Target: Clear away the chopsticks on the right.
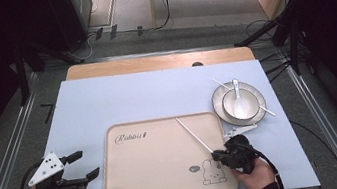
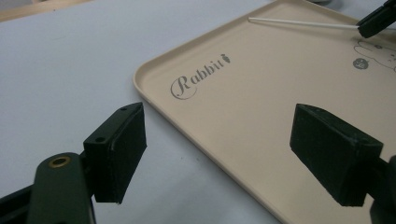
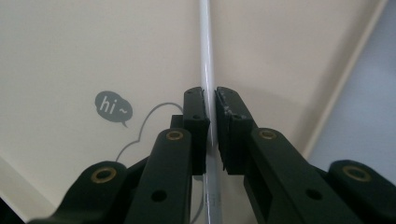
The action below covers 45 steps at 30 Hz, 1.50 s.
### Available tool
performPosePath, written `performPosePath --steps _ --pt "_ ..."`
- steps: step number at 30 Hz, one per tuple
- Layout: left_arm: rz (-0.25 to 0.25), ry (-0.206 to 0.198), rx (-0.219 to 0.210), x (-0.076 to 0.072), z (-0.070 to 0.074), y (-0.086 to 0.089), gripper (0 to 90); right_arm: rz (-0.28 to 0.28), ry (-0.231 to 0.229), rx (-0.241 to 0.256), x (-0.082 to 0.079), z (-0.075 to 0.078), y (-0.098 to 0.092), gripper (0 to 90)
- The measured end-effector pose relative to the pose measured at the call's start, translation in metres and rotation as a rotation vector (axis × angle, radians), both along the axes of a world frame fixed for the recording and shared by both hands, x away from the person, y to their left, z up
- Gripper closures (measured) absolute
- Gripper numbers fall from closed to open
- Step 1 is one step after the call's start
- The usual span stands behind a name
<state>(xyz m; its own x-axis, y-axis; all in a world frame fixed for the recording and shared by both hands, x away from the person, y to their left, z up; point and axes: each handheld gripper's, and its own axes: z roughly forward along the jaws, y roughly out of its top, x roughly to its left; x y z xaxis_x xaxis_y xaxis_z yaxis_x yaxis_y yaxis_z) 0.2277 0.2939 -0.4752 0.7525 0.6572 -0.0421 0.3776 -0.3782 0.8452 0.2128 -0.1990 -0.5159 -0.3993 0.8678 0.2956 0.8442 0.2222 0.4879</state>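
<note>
The right hand-held gripper (image 1: 215,157) clamps a white chopstick (image 1: 194,135) over the beige tray (image 1: 119,182), while the left hand-held gripper (image 1: 88,164) hovers wide open beside it.

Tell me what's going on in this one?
A person works two handheld grippers at a table. The right gripper is shut on a white chopstick, holding it over the beige rabbit tray. The left gripper waits open beside the tray's left edge. A second chopstick and a white spoon rest on the bowl and plate to the right.
</note>
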Motion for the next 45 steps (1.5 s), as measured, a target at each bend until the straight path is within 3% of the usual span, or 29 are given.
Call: performPosePath --steps 8,12,14,16,18,19,20,23,26,32,34,36,39,42,45 --pt "0.000 0.001 -0.003 0.000 0.000 0.000 19.2 0.015 0.001 0.013 -0.003 -0.004 0.005 80.9" --pt "0.000 0.000 -0.004 0.000 0.000 0.000 19.2 0.028 -0.003 0.019 -0.002 -0.004 0.006 75.6" --pt "-0.002 0.000 -0.001 0.000 0.000 0.000 19.2 0.017 -0.016 0.003 -0.002 -0.003 0.007 70.7" --pt "0.000 0.001 0.000 0.000 0.000 0.000 19.2 0.052 -0.047 -0.004 -0.002 0.002 0.007 65.8" --pt "-0.001 0.001 0.000 0.000 0.000 0.000 19.2 0.053 -0.054 0.007 -0.002 0.003 0.007 62.7" --pt "-0.001 0.000 -0.001 0.000 0.000 0.000 19.2 0.087 -0.093 0.027 -0.001 0.007 0.003 54.0" --pt "-0.001 0.000 -0.001 0.000 0.000 0.000 19.2 0.087 -0.093 0.027 -0.001 0.007 0.003 54.0" --pt "-0.002 0.000 -0.002 0.000 0.000 0.000 19.1 0.124 -0.173 0.088 0.000 0.015 -0.005 46.4" --pt "-0.004 -0.001 0.000 0.000 0.000 0.000 19.2 0.153 -0.232 0.116 0.005 0.030 -0.017 41.3" --pt "-0.001 0.001 0.001 0.000 0.000 0.000 19.2 0.196 -0.287 0.128 0.015 0.039 -0.038 35.6" --pt "-0.001 0.002 0.002 0.000 0.000 0.000 19.2 0.189 -0.290 0.131 0.017 0.040 -0.041 34.4" --pt "-0.004 0.002 0.002 0.000 0.000 0.000 19.1 0.185 -0.284 0.178 0.024 0.043 -0.054 29.7" --pt "-0.003 0.005 0.004 0.000 0.000 0.000 19.1 0.182 -0.285 0.195 0.029 0.045 -0.064 26.5" --pt "-0.002 0.005 0.003 0.000 0.000 0.000 19.2 0.178 -0.266 0.211 0.036 0.051 -0.073 27.0" --pt "-0.001 0.004 0.003 0.000 0.000 0.000 19.2 0.173 -0.280 0.210 0.041 0.056 -0.079 27.1"
